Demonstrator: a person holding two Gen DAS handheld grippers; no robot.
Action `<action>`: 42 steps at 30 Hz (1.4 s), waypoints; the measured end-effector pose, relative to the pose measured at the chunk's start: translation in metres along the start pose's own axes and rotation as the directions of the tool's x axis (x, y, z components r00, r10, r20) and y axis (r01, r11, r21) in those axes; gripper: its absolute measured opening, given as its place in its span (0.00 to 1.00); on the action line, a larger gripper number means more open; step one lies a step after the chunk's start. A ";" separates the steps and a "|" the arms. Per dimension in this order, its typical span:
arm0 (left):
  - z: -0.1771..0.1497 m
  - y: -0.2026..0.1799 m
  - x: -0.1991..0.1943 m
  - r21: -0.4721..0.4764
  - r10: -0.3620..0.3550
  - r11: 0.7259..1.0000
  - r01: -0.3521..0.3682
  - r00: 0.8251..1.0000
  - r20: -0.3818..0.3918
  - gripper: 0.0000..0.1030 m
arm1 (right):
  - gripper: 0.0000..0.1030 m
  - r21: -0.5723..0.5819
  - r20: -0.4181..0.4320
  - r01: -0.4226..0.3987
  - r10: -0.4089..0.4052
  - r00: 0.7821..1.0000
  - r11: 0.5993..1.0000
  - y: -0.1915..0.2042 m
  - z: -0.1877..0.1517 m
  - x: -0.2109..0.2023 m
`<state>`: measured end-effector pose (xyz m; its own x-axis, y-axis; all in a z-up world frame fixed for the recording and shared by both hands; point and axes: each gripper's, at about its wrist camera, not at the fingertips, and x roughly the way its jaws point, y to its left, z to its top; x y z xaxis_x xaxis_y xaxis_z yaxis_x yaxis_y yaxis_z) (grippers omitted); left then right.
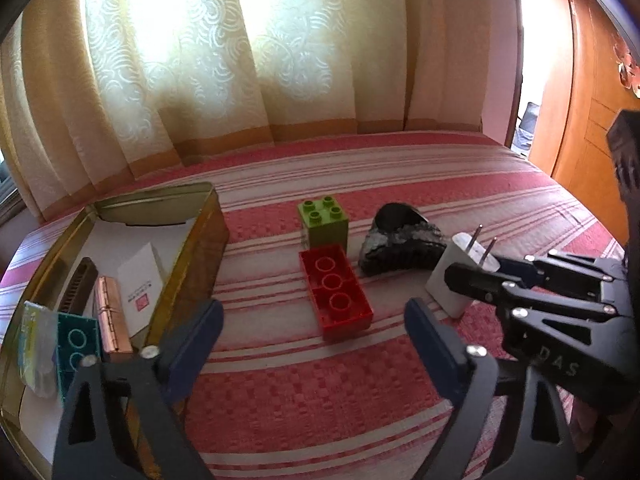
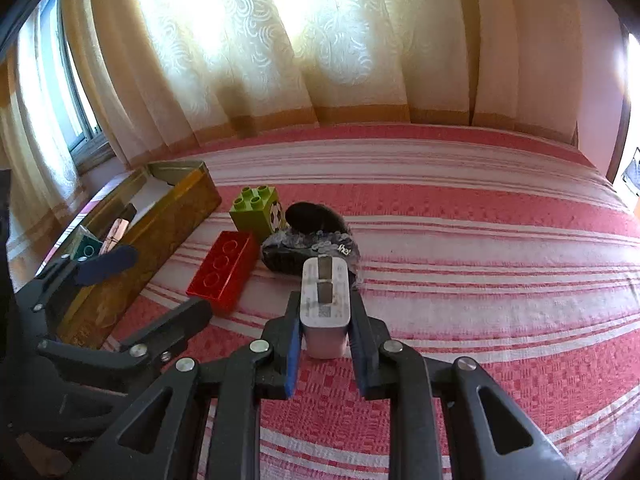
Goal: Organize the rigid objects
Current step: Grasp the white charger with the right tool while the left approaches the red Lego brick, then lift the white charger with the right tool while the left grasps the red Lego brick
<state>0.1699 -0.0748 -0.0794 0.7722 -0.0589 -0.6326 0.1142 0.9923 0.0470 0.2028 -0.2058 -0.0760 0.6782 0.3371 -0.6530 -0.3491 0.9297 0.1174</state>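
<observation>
My right gripper is shut on a white plug adapter with two metal prongs; it also shows in the left wrist view, held just above the bedspread. My left gripper is open and empty, with a red brick lying studs-down ahead between its fingers. A green brick stands behind the red one. A black sequined shoe lies to their right. A gold tin at the left holds a teal brick, a copper hinge and a white card.
Everything lies on a bed with a red and white striped cover. Cream curtains hang behind it. A wooden door stands at the right. The tin also holds a dark comb-like piece and a clear packet.
</observation>
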 end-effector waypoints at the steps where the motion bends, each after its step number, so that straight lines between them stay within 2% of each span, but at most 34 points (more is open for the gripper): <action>1: 0.000 -0.002 0.000 0.011 -0.002 1.000 0.002 1.000 0.003 0.78 | 0.22 -0.004 0.013 0.009 -0.009 1.000 1.000 0.001 0.000 -0.002; 2: 0.000 -0.004 -0.001 0.022 -0.007 1.000 0.007 1.000 0.004 0.71 | 0.22 -0.007 0.035 0.021 -0.021 0.999 1.000 0.002 -0.001 -0.006; 5: 0.001 -0.013 0.002 0.056 -0.024 0.998 0.025 1.000 -0.013 0.62 | 0.22 -0.008 0.095 0.049 -0.048 0.994 0.999 0.003 -0.002 -0.017; 9: 0.005 -0.010 0.016 0.023 -0.040 0.999 0.042 0.997 -0.066 0.62 | 0.23 0.000 0.137 0.069 -0.068 0.988 0.998 0.002 -0.002 -0.024; 16: 0.013 -0.007 0.040 -0.027 -0.058 0.998 0.055 0.989 -0.136 0.61 | 0.23 0.002 0.151 0.073 -0.072 0.986 0.997 0.002 -0.001 -0.025; 18: 0.015 -0.010 0.043 -0.023 -0.056 0.998 0.054 0.988 -0.142 0.41 | 0.23 0.002 0.155 0.072 -0.072 0.985 0.997 0.002 -0.002 -0.025; 20: 0.015 -0.013 0.046 -0.010 -0.051 0.999 0.050 0.986 -0.156 0.30 | 0.23 0.002 0.162 0.073 -0.073 0.984 0.997 0.002 -0.002 -0.027; 27: 0.013 -0.004 0.028 -0.044 -0.057 0.998 0.054 0.995 -0.086 0.29 | 0.23 0.004 0.204 0.078 -0.077 0.976 0.997 0.003 -0.005 -0.036; 31: 0.009 -0.003 0.008 -0.041 -0.035 0.999 0.035 0.999 -0.008 0.30 | 0.23 -0.012 0.241 0.090 -0.085 0.967 0.996 0.007 -0.008 -0.043; 42: 0.006 0.009 -0.021 -0.068 0.007 0.998 0.001 0.991 0.130 0.30 | 0.23 -0.013 0.301 0.113 -0.104 0.948 0.994 0.010 -0.011 -0.055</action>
<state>0.1584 -0.0658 -0.0613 0.8479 -0.0652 -0.5261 0.0726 0.9973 -0.0065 0.1548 -0.2169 -0.0472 0.8736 0.2677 -0.4064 -0.2785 0.9599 0.0335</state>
